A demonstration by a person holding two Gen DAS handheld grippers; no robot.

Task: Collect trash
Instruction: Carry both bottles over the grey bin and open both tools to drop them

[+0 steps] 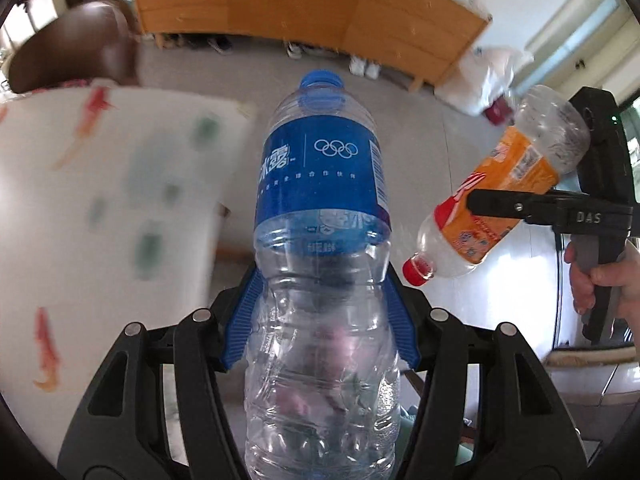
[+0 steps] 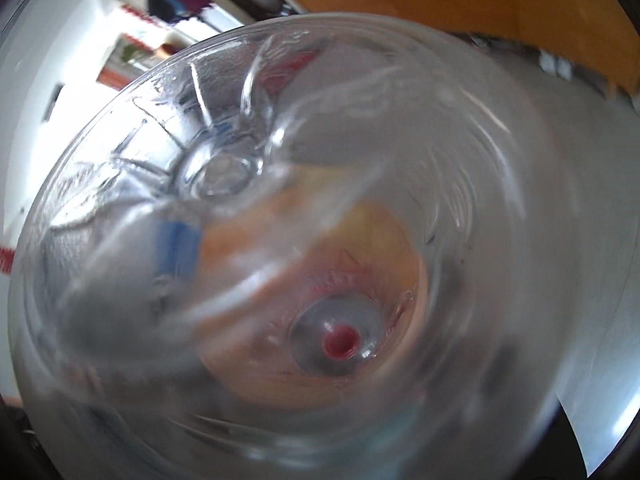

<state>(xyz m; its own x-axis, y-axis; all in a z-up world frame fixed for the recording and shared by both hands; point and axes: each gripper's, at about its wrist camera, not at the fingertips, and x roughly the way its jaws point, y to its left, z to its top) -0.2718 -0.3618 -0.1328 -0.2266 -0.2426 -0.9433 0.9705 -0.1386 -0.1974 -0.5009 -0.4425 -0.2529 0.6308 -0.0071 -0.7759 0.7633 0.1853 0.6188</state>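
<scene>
Long orange-brown wooden cabinet [image 1: 312, 12] stood on short legs along the far wall, shoes tucked beneath it. White tablecloth with red and green blotches [image 1: 100, 200] filled the left of the left wrist view, blurred. A white plastic bag [image 1: 488, 76] slumped on the grey floor by the cabinet's end.

Clear plastic water bottle with a blue label and blue cap [image 1: 320, 184] — empty, cap pointing away from the camera — sat clamped in the left gripper [image 1: 320, 320], blue pads pressed on both sides of its ribbed lower body.

Clear plastic bottle with an orange label and red cap [image 1: 496, 192] hung tilted, cap lowest, pinched in the black right gripper [image 1: 500, 204] across its label; a hand [image 1: 600, 280] held the handle. The right wrist view showed only that bottle's base — the fingers hidden behind it.
</scene>
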